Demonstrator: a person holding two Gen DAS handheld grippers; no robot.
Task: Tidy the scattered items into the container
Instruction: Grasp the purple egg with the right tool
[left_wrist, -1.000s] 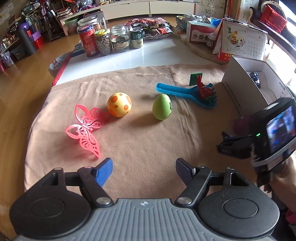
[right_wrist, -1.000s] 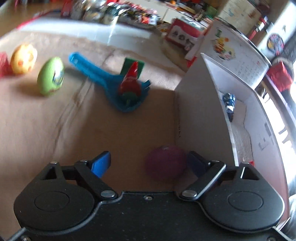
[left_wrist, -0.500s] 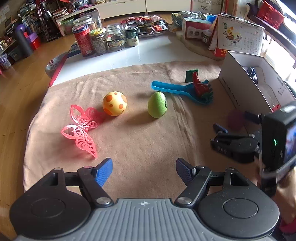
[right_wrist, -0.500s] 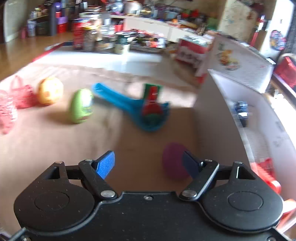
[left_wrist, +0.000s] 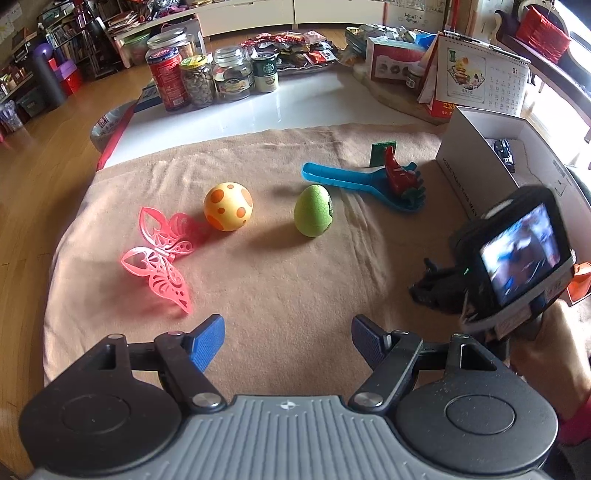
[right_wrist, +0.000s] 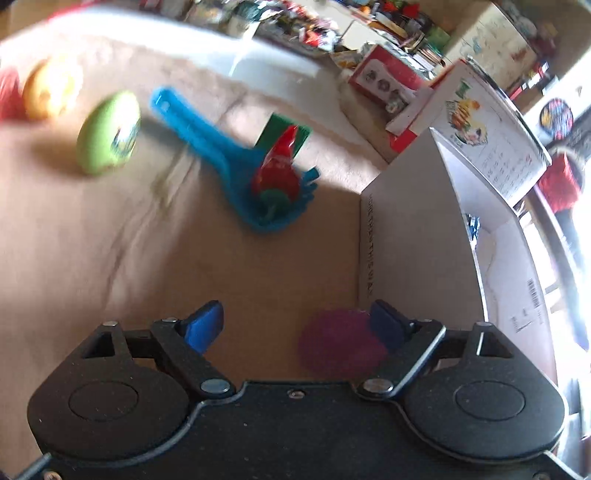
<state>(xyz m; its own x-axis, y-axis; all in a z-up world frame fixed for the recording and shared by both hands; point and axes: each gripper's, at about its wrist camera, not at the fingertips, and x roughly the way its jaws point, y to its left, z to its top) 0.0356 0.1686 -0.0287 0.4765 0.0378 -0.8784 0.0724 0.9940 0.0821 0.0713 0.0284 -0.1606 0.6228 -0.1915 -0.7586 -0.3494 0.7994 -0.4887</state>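
On the tan cloth (left_wrist: 277, 280) lie a pink butterfly cutout (left_wrist: 162, 254), a yellow spotted egg (left_wrist: 228, 211), a green egg (left_wrist: 314, 215) and a blue rake (left_wrist: 365, 184) with a red toy (left_wrist: 395, 171) on it. The white box (left_wrist: 476, 162) stands at the right with a small toy car (left_wrist: 504, 149) inside. My left gripper (left_wrist: 288, 341) is open and empty above the near cloth. My right gripper (right_wrist: 295, 326) is open over a purple ball (right_wrist: 340, 345) that lies between its fingers, next to the box wall (right_wrist: 402, 236). The green egg (right_wrist: 109, 133) and the rake (right_wrist: 236, 162) show blurred beyond.
Jars and cans (left_wrist: 210, 79) stand at the back on the white tabletop (left_wrist: 277, 110). A desk calendar (left_wrist: 476, 81) and a red-and-white carton (left_wrist: 395, 62) stand behind the box. The right hand-held unit (left_wrist: 517, 258) fills the right side of the left wrist view.
The right gripper has tilted and shifted beside the box; the purple ball stays between its open fingers. The left gripper has drawn back a little, still open.
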